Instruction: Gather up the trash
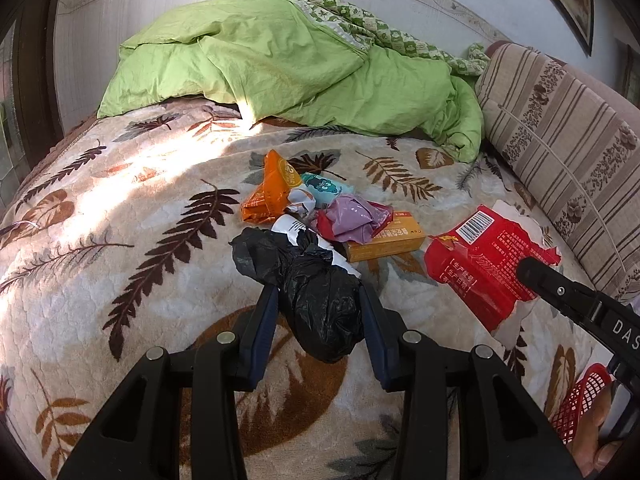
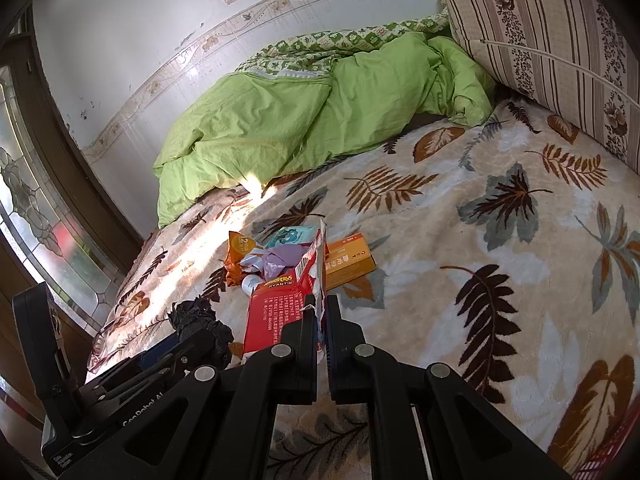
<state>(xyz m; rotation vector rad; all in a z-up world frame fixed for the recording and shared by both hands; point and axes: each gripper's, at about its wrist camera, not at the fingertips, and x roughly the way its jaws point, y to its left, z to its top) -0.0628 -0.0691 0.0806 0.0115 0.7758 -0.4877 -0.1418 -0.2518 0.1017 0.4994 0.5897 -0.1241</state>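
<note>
On the bed, the left tool straddles a black bag lengthwise, fingers apart — the right tool clamps the red wrapper.

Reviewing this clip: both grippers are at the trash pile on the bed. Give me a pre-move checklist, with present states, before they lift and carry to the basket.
1. Right gripper clamped on the red wrapper: ok, jaws nearly closed on its torn edge.
2. Left gripper gripping the black plastic bag: cannot tell; fingers flank it, contact unclear.
3. Black bag free of neighbouring trash: not ok, it lies over a white wrapper.
4. Red basket within view: ok, only partly, at the frame's edge.
5. Remaining items: not ok; orange packet, purple bag and yellow box lie uncollected.
</note>
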